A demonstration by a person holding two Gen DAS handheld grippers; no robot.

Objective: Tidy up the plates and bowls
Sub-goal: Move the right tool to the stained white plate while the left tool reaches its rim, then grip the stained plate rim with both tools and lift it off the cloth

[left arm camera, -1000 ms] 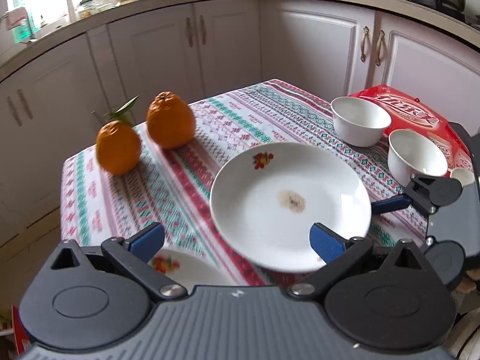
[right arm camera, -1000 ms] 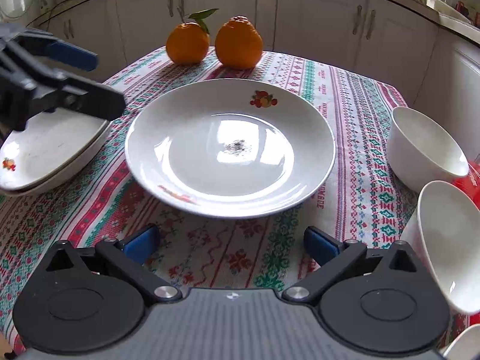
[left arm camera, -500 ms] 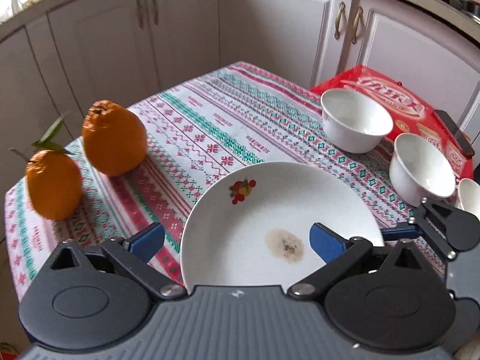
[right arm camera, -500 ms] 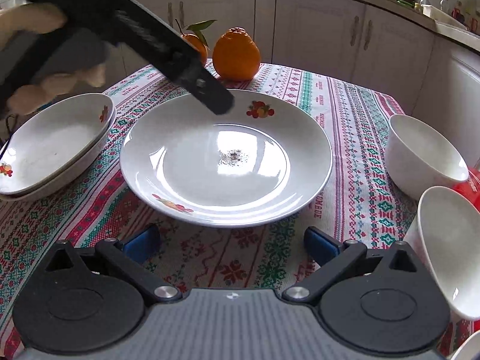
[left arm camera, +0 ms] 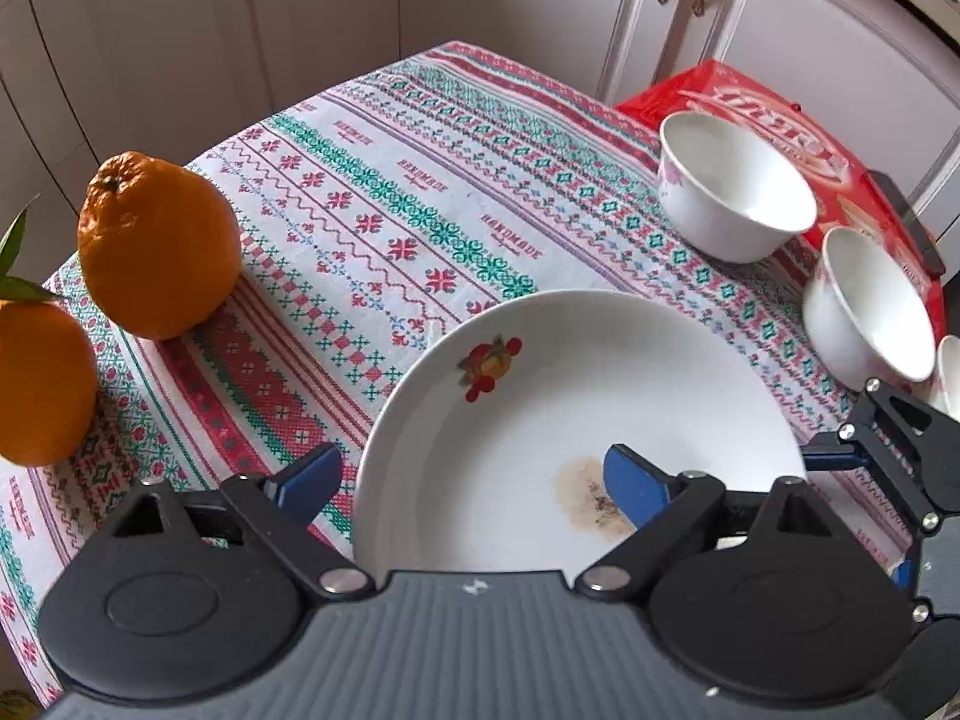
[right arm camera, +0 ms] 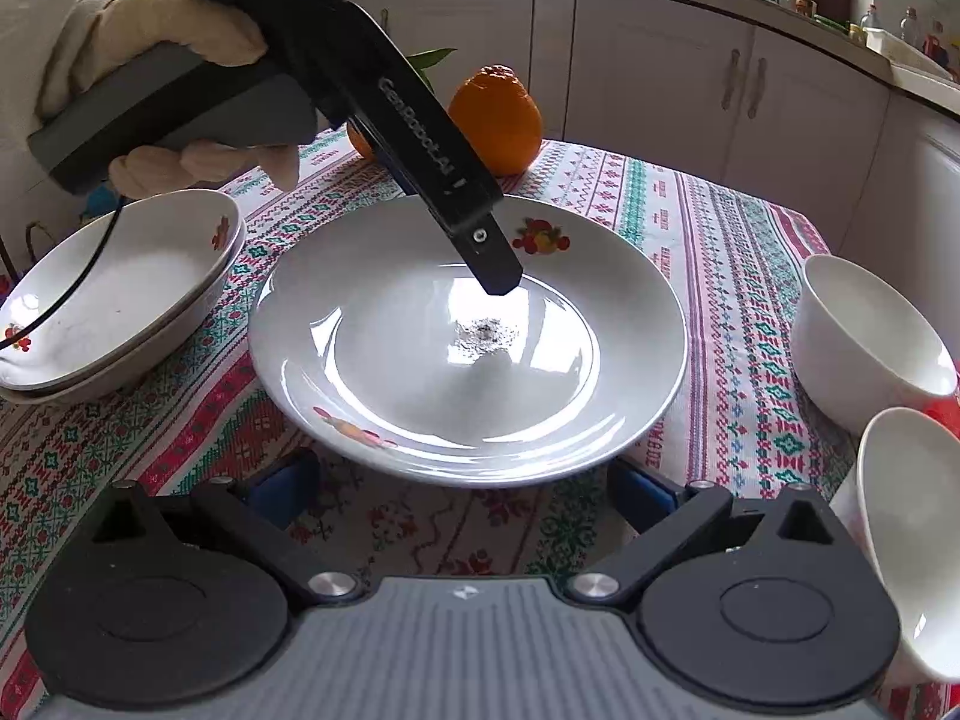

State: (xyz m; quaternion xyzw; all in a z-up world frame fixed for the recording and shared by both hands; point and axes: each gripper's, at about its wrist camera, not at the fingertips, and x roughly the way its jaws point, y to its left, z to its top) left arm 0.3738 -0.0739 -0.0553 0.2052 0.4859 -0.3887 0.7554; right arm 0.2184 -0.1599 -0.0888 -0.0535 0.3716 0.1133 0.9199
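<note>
A white plate with a fruit print and a brown stain [left arm camera: 576, 420] [right arm camera: 468, 354] lies on the patterned tablecloth. My left gripper [left arm camera: 474, 480] is open, straddling the plate's near rim, one pad over the stain; from the right wrist view its finger [right arm camera: 456, 204] hangs over the plate. My right gripper [right arm camera: 462, 486] is open, just short of the plate's near edge. Two stacked fruit-print plates [right arm camera: 114, 294] sit at the left. Two white bowls [left arm camera: 732, 186] [left arm camera: 870, 306] stand at the right, also in the right wrist view [right arm camera: 870, 336] [right arm camera: 912, 534].
Two oranges [left arm camera: 156, 246] [left arm camera: 42, 378] stand at the table's far side; one shows in the right wrist view [right arm camera: 498, 120]. A red packet [left arm camera: 774, 120] lies under and behind the bowls. White kitchen cabinets [right arm camera: 660, 72] surround the table.
My left gripper has moved from beside the stacked plates over to the stained plate and lowered onto its rim. My right gripper has crept slightly closer to the plate.
</note>
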